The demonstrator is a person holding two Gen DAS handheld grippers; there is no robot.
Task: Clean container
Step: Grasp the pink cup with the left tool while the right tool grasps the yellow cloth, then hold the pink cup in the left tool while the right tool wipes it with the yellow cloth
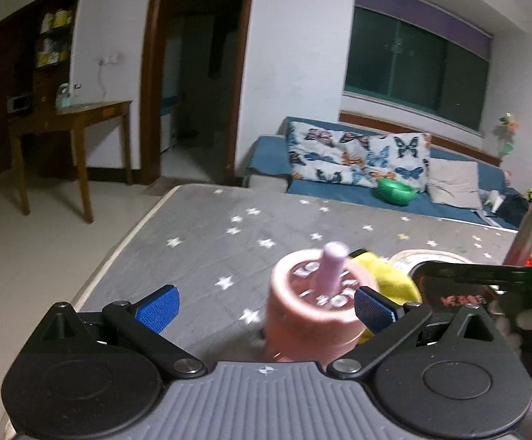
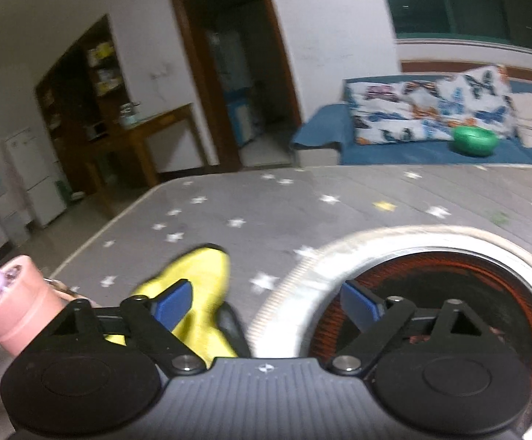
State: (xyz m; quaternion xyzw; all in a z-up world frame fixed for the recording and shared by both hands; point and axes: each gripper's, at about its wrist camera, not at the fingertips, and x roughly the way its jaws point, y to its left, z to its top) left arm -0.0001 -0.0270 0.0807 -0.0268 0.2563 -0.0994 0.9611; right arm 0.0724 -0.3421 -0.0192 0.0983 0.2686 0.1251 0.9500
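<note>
Left tongs [image 1: 266,306] spread, pink cup [image 1: 315,302] with straw between the pads, ungripped. Right tongs [image 2: 266,302] spread above the yellow cloth [image 2: 196,286] at 10 o'clock and the round container [image 2: 431,293] at 2 o'clock, on the tabletop [image 2: 339,201]. Step, judged: pre-grasp; next, pinching the cloth.

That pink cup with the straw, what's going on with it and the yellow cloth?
The pink cup stands on the star-patterned table, between the open left gripper's fingers and not clamped. The right gripper, also open, hovers between the yellow cloth and a round metal container. Nothing is held yet.
</note>
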